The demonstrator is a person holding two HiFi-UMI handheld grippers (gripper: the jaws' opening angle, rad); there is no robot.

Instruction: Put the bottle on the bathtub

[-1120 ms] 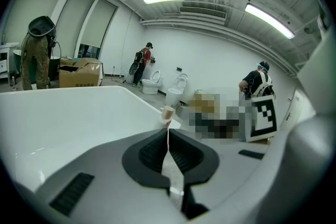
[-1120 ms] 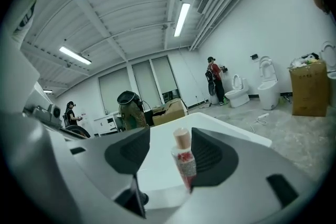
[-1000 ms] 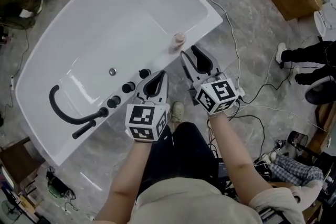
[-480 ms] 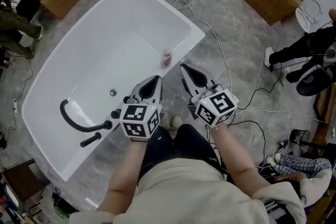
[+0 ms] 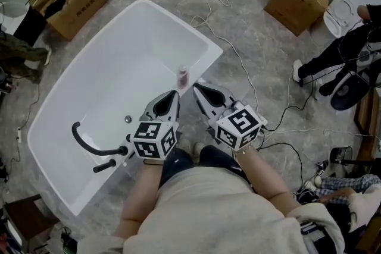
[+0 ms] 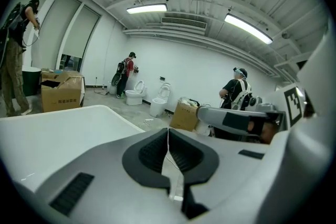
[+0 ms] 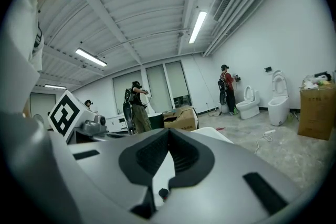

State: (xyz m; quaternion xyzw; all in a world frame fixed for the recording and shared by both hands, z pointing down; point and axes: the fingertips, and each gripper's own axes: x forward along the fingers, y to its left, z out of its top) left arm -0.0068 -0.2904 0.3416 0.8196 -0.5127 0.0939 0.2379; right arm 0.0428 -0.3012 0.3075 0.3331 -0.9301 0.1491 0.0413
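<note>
Apparently done: small pinkish bottle (image 5: 183,75) stands upright on near rim of white bathtub (image 5: 119,50), touched by neither gripper.
- Left gripper (image 5: 174,94): jaws pressed together, nothing between them, per its own view.
- Right gripper (image 5: 196,88): jaws likewise clamped together, empty; tips near bottle but apart from it.
- Both grippers hover by near rim, either side of bottle.
- Judgement: placement complete, no step left beyond drawing grippers away. Bottle looks steady.
</note>
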